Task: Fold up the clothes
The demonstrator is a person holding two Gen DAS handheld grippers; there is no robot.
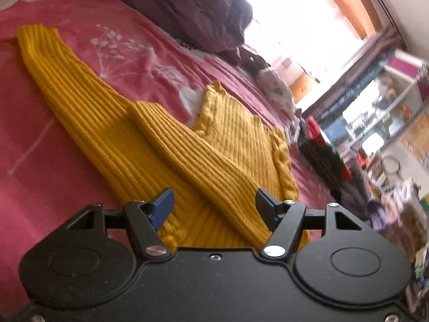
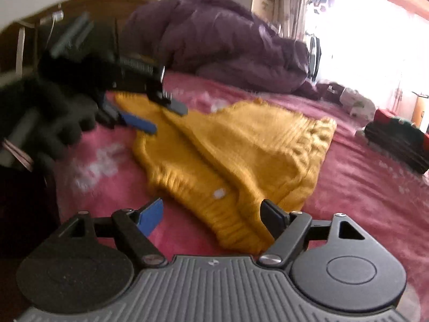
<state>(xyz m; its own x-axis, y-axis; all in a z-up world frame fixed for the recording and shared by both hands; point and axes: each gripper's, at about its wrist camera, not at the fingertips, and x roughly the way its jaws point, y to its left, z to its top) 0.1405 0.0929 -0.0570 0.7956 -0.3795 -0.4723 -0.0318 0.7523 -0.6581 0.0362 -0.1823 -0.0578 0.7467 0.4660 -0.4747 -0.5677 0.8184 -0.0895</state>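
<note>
Left hand-held gripper (image 1: 214, 201): a gloved hand (image 2: 48, 123) is holding it at the left of the right wrist view; its fingers are standing apart, gripping nothing, hovering over the sweater's near edge.
Sweater (image 1: 166, 145): mustard, rib-knit, lying partly folded on the bed (image 1: 53, 161); in the left wrist view its long axis is running from the cuff at upper left down to the body at lower right, one sleeve (image 1: 67, 80) stretching out flat toward that cuff.
Right hand-held gripper (image 2: 213, 216): jaws spread, empty, sitting just above the ribbed hem.
Surroundings: a purple duvet (image 2: 219, 40) is heaping behind the sweater; dark folded clothes (image 2: 396, 139) are lying well apart at right.
</note>
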